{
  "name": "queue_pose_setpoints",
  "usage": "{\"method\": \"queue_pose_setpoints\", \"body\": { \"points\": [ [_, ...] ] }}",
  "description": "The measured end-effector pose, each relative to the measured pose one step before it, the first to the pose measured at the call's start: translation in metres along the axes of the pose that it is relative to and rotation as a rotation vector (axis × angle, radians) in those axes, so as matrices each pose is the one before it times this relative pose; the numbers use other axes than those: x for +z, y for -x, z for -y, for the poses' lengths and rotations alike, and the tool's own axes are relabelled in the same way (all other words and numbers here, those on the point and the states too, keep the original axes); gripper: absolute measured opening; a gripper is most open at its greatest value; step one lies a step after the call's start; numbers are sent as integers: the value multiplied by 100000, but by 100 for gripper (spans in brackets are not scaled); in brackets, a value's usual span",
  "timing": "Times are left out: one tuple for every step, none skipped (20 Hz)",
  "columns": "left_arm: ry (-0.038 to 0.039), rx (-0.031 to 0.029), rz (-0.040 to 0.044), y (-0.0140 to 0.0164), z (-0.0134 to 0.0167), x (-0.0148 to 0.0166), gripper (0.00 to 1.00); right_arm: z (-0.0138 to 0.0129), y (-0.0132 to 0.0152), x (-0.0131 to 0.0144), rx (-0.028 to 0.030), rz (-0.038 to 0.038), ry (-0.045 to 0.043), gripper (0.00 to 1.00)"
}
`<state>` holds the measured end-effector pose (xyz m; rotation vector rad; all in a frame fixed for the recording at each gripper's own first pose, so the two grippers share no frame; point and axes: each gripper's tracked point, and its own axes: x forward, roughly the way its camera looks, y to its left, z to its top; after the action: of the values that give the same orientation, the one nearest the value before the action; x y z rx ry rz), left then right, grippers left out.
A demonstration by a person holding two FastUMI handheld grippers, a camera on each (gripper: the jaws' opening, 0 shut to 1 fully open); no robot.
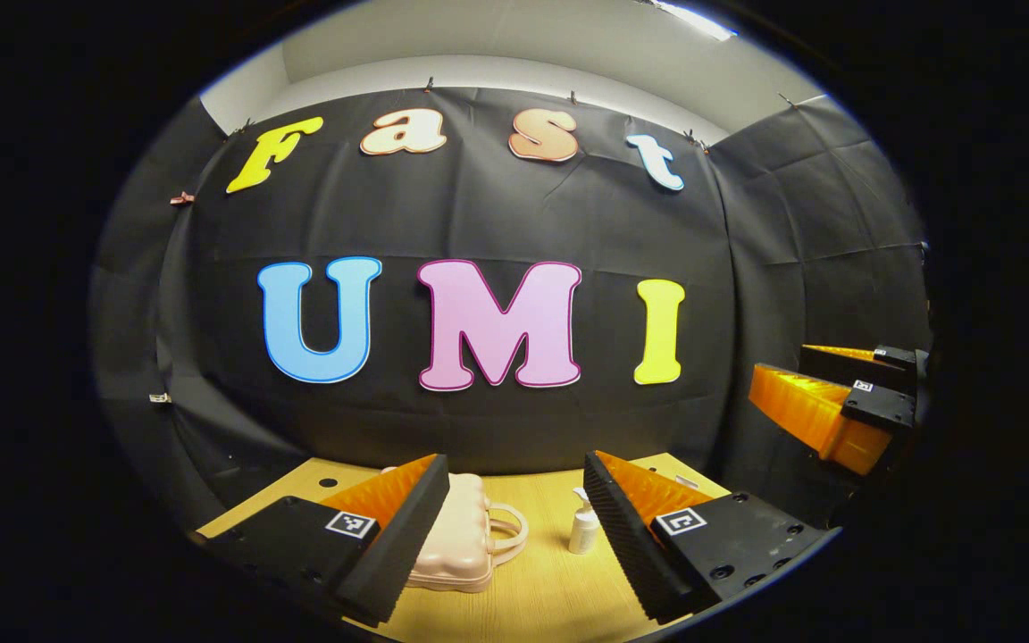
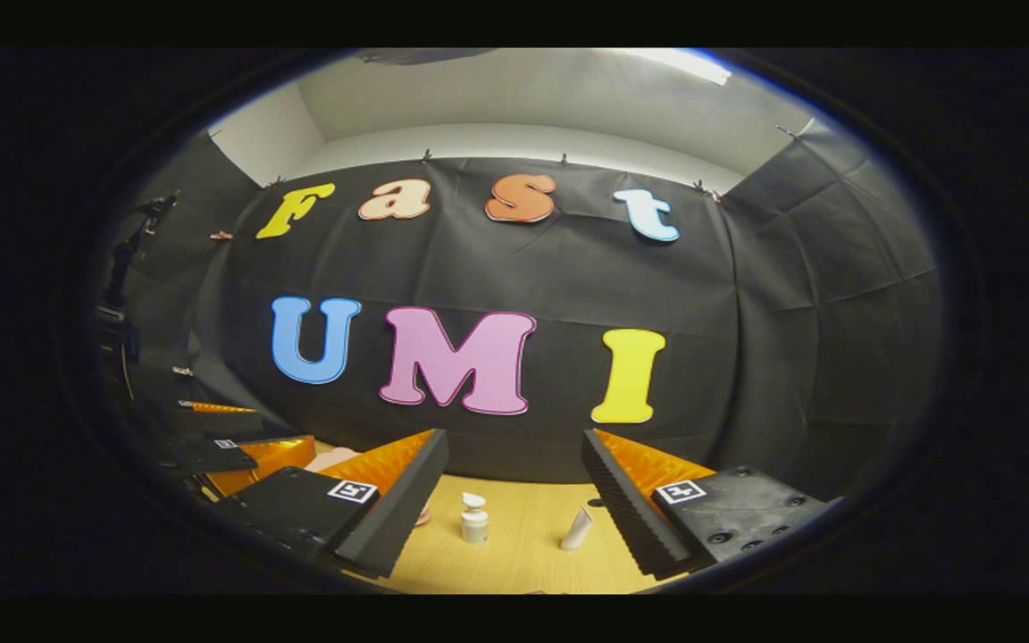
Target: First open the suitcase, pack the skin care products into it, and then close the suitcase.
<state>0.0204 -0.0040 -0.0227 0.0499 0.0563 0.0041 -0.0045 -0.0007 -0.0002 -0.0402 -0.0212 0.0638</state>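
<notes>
Nearest the lens in the left gripper view, the left gripper (image 1: 510, 527) holds its ribbed black fingers wide apart with nothing between them, well above the wooden table (image 1: 532, 598). Just behind its left finger, partly hidden by it, the pale pink suitcase (image 1: 461, 545) lies flat and closed, its handle pointing toward the gap between the fingers. A white pump bottle (image 1: 583, 527) stands just inside the right finger.

In the right gripper view, the right gripper (image 2: 513, 505) is likewise spread wide and empty, raised over the table. Between its fingers stands the pump bottle (image 2: 474, 520), and nearer the right finger a small white tube (image 2: 578, 529) stands tilted. Off to its left, the other gripper's orange fingers hang in the air.

Judging by the shut case and untouched products, the opening step has not begun. The next move probably calls for lowering the left gripper to the suitcase's seam or latch, which cannot be made out here, while the right one steadies the shell.
</notes>
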Motion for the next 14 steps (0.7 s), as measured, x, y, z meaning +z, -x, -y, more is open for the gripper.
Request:
{"method": "queue_pose_setpoints", "body": {
  "points": [
    [-795,-190,-169,-281,146,-244,98,237,-102,-102,-146,-20,-3,97],
    [-720,-1104,-1233,-487,272,-239,98,177,-91,-14,-72,-51,-72,97],
    [-954,-1473,-1816,-441,224,-402,98,214,-42,-8,-13,-61,5,97],
    [-230,-359,-707,-455,-86,-1,98,140,-114,-33,-149,-96,226,97],
    [756,-459,-131,-619,-214,273,98,246,-153,-100,-13,-272,41,97],
    [1034,-580,-492,-717,-144,105,98,117,-198,-85,110,-104,-48,97],
    [1039,-635,-1151,-1052,-151,-287,98,274,-219,-31,-193,-69,48,97],
    [287,-1417,-2638,-980,18,-431,98,301,-182,-92,-194,-179,39,97],
    [-217,-1317,-4076,-1074,23,-869,98,193,-229,-144,18,-555,-268,97],
    [74,-1563,-3542,-1254,15,-626,98,188,-219,-9,-66,-363,-866,97],
    [651,-2030,-4040,-1566,36,-801,98,345,-218,193,30,464,-870,97],
    [702,-1992,-3119,-1164,20,-721,98,252,-219,177,-252,451,-133,97],
    [453,-2344,-4080,-1576,167,-896,98,450,-254,9,-434,246,247,96],
    [982,-3117,-4474,-1554,111,-892,98,429,-353,-67,-443,29,354,96]
  ]
}}
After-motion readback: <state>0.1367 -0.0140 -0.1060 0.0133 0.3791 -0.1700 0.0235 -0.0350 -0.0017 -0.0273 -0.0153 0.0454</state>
